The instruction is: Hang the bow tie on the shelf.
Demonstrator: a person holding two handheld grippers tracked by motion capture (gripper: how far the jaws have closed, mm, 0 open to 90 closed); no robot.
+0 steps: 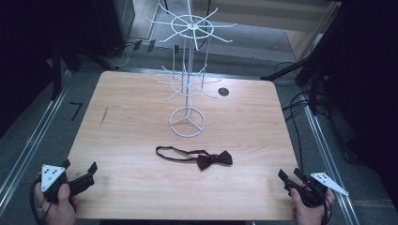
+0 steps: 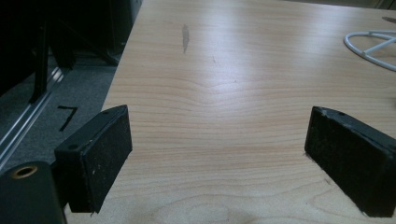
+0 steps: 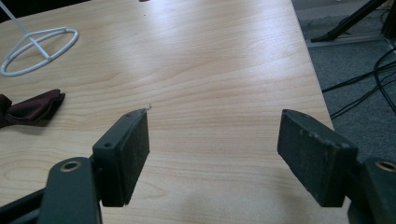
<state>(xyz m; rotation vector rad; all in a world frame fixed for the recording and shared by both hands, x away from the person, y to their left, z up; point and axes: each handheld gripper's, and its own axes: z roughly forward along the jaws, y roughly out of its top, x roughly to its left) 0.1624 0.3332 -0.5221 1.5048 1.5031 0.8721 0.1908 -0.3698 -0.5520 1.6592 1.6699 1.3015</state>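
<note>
Left gripper: my left gripper point(image 1: 80, 176) sits at the near left corner of the tabletop point(image 1: 131, 122), held in the left hand point(image 1: 58, 204). Its jaws stand wide apart with nothing between them; in the left gripper view point(image 2: 217, 149) I see bare wood grain in the gap.
Right gripper: my right gripper point(image 1: 291, 178) is at the near right corner, held in the right hand point(image 1: 307, 211). Its jaws are spread too and hold nothing; the right gripper view point(image 3: 215, 140) shows plain wood between the pads.
Bow tie: a dark maroon bow tie point(image 1: 214, 159) lies flat on the tabletop, near the middle and toward my side, well apart from both grippers. Its thin strap point(image 1: 173, 153) loops off to the left of the bow. From the right gripper view I catch one end of the bow point(image 3: 32, 108) at the left edge.
Rack: a white wire display rack point(image 1: 187, 89) stands upright beyond the bow tie, its ring base point(image 1: 187, 122) resting on the wood, with two tiers of radiating hooks above. The bow tie lies just in front of the base, not touching it.
Tabletop marks: a dark round hole point(image 1: 223, 92) toward the far right, and a thin dark smear point(image 1: 104, 115) on the left side.
Floor: a black "7" mark point(image 1: 75, 110) left of the tabletop; cables point(image 1: 300, 101) on the right.
</note>
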